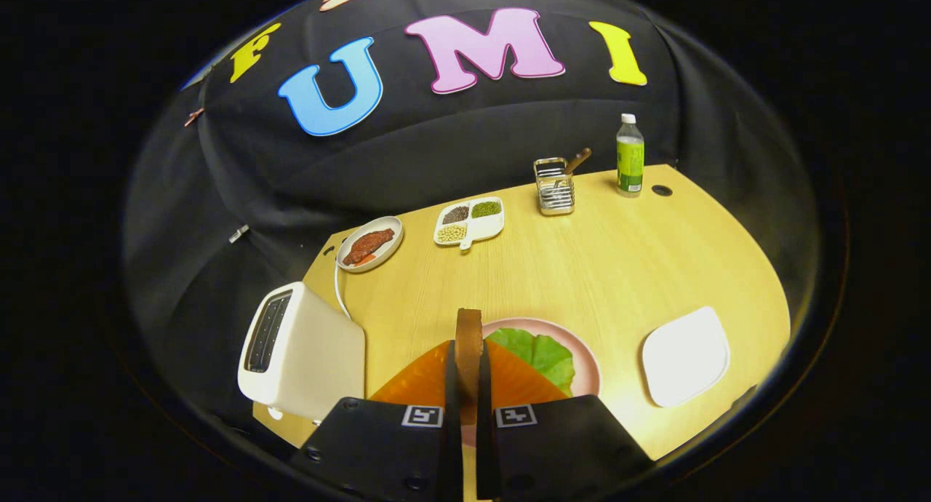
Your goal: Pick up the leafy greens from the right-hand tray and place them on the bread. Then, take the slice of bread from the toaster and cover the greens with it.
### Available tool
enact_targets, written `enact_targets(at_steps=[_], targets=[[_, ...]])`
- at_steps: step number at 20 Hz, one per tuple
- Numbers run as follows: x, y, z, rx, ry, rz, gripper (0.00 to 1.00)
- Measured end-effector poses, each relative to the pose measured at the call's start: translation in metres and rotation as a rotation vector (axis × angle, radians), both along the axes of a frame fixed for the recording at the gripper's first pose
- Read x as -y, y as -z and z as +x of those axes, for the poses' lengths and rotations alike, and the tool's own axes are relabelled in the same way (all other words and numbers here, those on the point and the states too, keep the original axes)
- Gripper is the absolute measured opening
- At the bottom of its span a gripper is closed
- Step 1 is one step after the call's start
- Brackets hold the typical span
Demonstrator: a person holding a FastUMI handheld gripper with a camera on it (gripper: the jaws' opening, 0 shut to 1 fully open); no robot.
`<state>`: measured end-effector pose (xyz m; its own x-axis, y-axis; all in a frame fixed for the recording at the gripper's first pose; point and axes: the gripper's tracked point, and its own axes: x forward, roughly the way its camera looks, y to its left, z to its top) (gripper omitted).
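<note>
My gripper is shut on a slice of bread, held upright and edge-on so its brown crust rises between the two fingers. Just beyond and below the fingers lies a pink plate with leafy greens on it; the fingers hide what is under the greens. The white toaster stands to the left of the fingers, its dark slots facing up. To the right of the pink plate rests a bare white tray.
Along the far side of the wooden table stand a small plate with a reddish slice, a divided dish of beans, a wire rack with a utensil and a green-labelled bottle. The toaster's cord runs back.
</note>
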<state>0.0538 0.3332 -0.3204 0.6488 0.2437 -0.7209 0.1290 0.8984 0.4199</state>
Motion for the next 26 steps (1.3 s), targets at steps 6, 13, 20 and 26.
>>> enact_targets(at_steps=[6,13,20,26], targets=[[0.026,0.038,0.001,-0.047,0.070,0.027,0.12],[0.056,0.088,-0.024,-0.115,-0.042,-0.202,0.12],[0.067,0.105,-0.024,-0.142,-0.088,-0.305,0.38],[0.077,0.106,-0.021,-0.142,-0.175,-0.408,0.54]])
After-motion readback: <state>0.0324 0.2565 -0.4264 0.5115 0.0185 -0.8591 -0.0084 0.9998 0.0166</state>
